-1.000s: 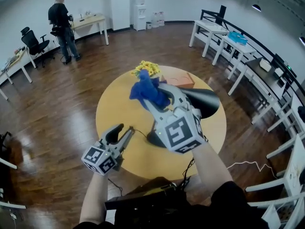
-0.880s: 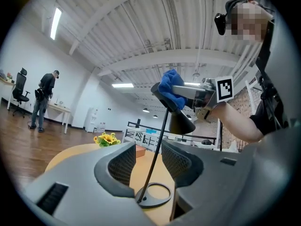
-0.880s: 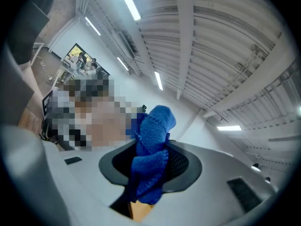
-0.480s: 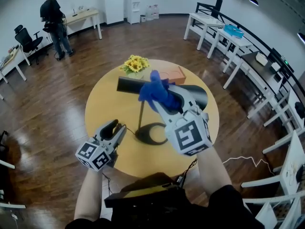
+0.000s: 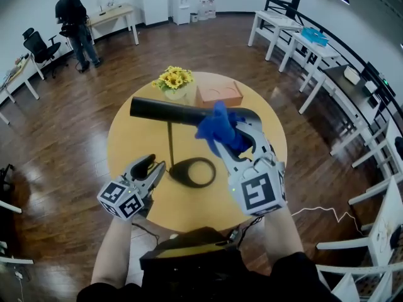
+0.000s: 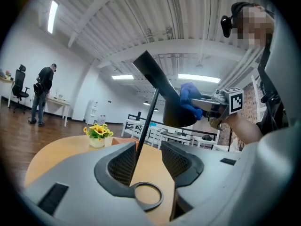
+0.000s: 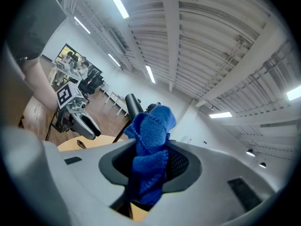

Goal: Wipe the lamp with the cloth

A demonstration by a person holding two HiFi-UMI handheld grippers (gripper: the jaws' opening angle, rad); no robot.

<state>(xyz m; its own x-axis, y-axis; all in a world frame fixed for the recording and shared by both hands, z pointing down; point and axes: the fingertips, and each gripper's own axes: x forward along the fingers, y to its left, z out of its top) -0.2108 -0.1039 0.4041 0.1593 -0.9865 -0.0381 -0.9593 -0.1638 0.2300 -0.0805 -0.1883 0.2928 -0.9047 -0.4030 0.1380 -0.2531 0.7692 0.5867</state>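
A black lamp stands on the round wooden table: a long tube head, a thin stem and a ring base. My right gripper is shut on a bunched blue cloth, which rests against the right part of the lamp head. The right gripper view shows the cloth filling the jaws, with the lamp head beyond it. My left gripper is open, just left of the ring base and holding nothing. Its own view lines up the stem and the base beyond its jaws.
A vase of sunflowers and an orange box sit at the table's far side. A black cable hangs off the near edge. White desks line the right wall. A person stands at a desk far left.
The right gripper has carried the cloth rightward along the lamp head, uncovering the tube's left part. The left gripper has stayed open beside the base.
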